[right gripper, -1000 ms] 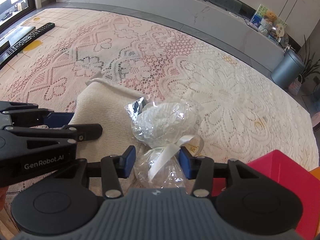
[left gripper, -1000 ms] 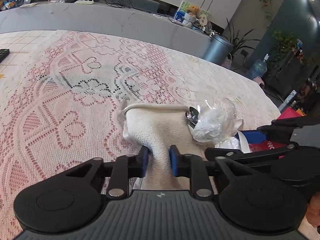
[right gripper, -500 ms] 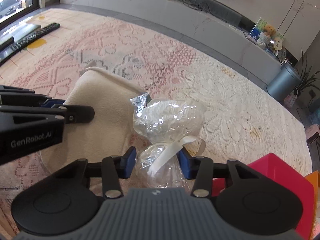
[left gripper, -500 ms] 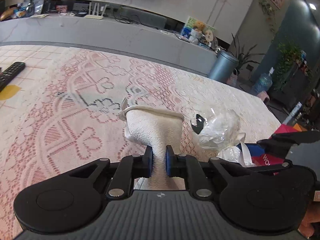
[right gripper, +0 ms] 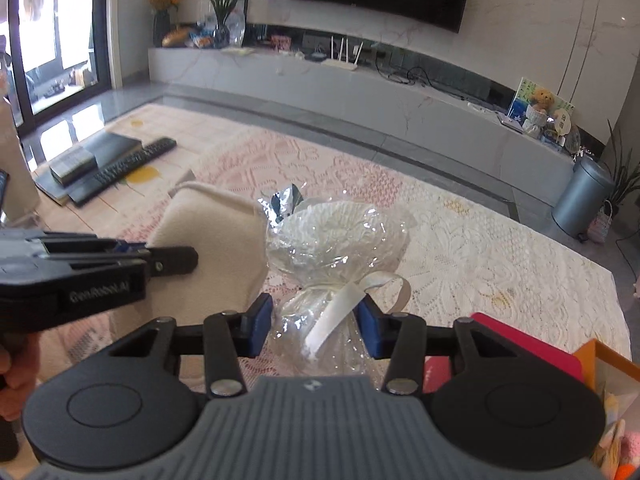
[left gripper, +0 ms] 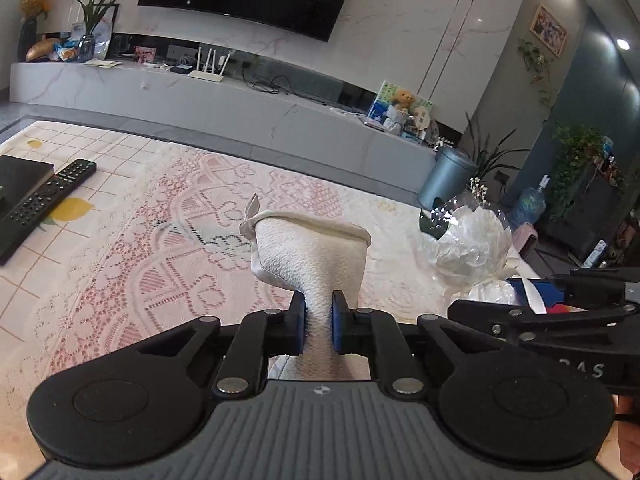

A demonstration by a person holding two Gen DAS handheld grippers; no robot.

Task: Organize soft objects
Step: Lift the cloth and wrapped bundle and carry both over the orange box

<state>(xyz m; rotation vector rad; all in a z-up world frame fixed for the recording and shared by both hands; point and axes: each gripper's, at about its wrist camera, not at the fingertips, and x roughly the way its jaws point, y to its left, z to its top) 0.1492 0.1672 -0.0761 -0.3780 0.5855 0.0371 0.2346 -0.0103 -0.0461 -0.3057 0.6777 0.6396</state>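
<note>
A cream fleecy cloth with a bound edge hangs lifted above the lace tablecloth. My left gripper is shut on its narrow pinched part. To its right is a clear cellophane bundle of white stuff tied with a white ribbon. In the right wrist view my right gripper is shut on the bundle just below the ribbon knot. The cloth and left gripper show at the left there, close beside the bundle.
A black remote and a flat black box lie at the table's far left. A red box and an orange box stand at the near right. A grey bin and a long stone bench lie beyond.
Both grippers have risen and tilted up, carrying the cloth and the bundle off the table. The left jaws pinched the cloth narrower.
</note>
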